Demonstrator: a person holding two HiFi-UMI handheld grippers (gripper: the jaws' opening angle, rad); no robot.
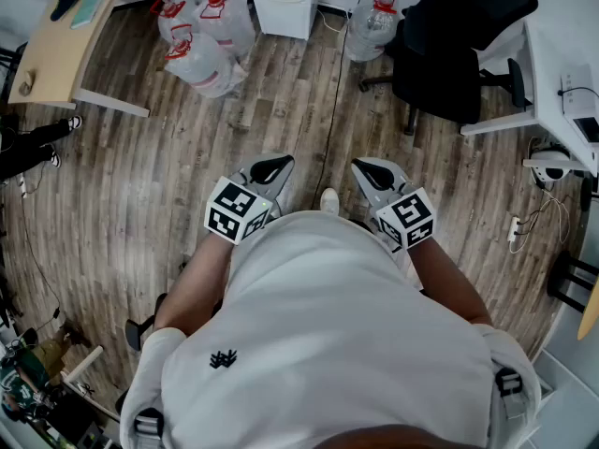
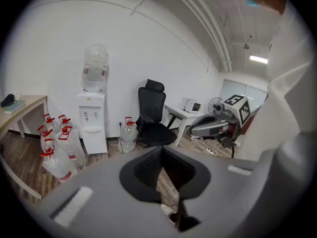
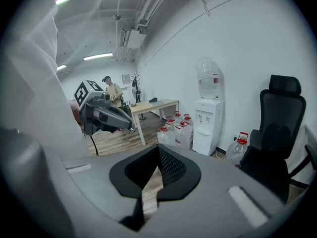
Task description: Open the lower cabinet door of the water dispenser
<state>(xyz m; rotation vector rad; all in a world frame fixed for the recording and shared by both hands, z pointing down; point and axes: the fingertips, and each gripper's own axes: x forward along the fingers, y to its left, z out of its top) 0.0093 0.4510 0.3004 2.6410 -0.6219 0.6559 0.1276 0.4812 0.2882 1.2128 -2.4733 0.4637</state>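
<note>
The water dispenser (image 2: 92, 123) stands against the white wall, well ahead of both grippers, with a clear bottle (image 2: 95, 68) upended on its top; whether that bottle holds water cannot be told. Its lower cabinet door (image 2: 94, 144) looks flush and shut. On the wooden floor to one side of it is a cluster of red-capped water jugs (image 2: 57, 150), and a single red-capped jug (image 2: 129, 135) stands between the dispenser and a black office chair (image 2: 152, 118); the jugs are translucent and their fill is unclear. The left gripper (image 1: 272, 169) and the right gripper (image 1: 372, 172) are held side by side in front of the person's white shirt (image 1: 328, 344), both angled down over bare floor, each with its fingers closed together on nothing. Only the head view shows the dispenser from above, cut off by the top edge, and a wooden counter (image 1: 51, 59) carrying a dark item and a teal one. The left gripper view alone takes in a white counter (image 2: 181, 114) with a small white appliance and a fan. The right gripper view alone shows a second person (image 3: 114, 94) standing beyond the wooden counter.
</note>
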